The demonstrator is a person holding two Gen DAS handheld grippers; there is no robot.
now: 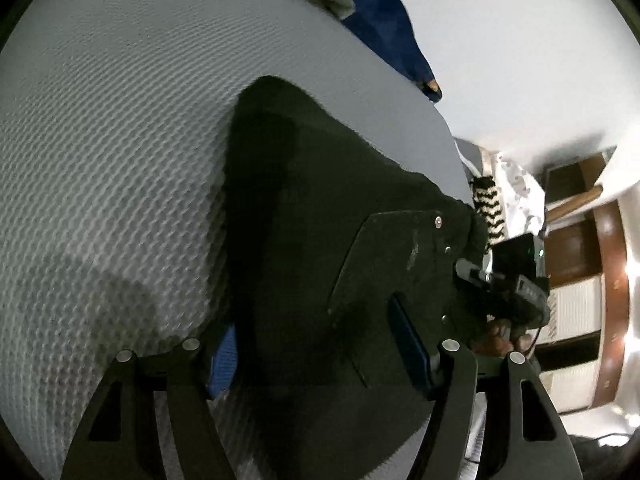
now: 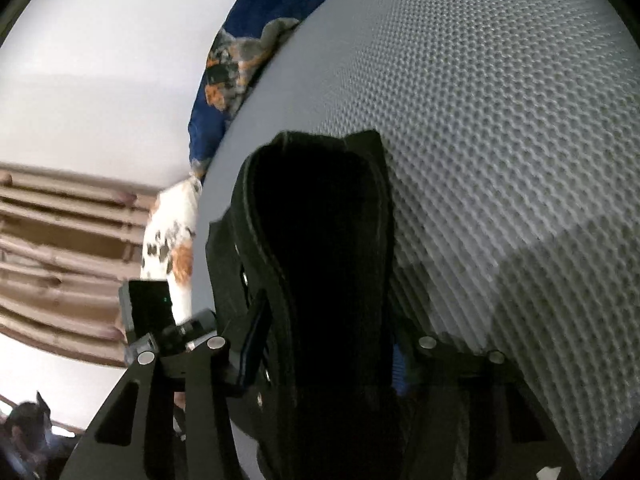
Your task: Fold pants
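Observation:
The black pants point(image 1: 320, 208) lie bunched on a white textured mattress point(image 1: 120, 140). In the left wrist view my left gripper point(image 1: 316, 352) stands wide. The dark cloth fills the whole gap between its blue pads point(image 1: 222, 360), which press on it from both sides. My right gripper point(image 1: 404, 264) reaches in from the right and lies over the same bundle. In the right wrist view the thick folded waistband of the pants point(image 2: 320, 220) arches up from my right gripper point(image 2: 326, 356). That gripper is shut on it, and one blue pad point(image 2: 256, 340) shows beside the cloth. The left gripper's finger point(image 2: 236, 280) lies just left of it.
A blue patterned blanket point(image 2: 224, 80) is heaped at the mattress's far edge against a white wall. Past the side edge are a spotted cloth point(image 2: 172, 232), a striped cloth point(image 1: 486, 208) and wooden furniture point(image 1: 580, 240). A beige curtain point(image 2: 60, 240) hangs on the left.

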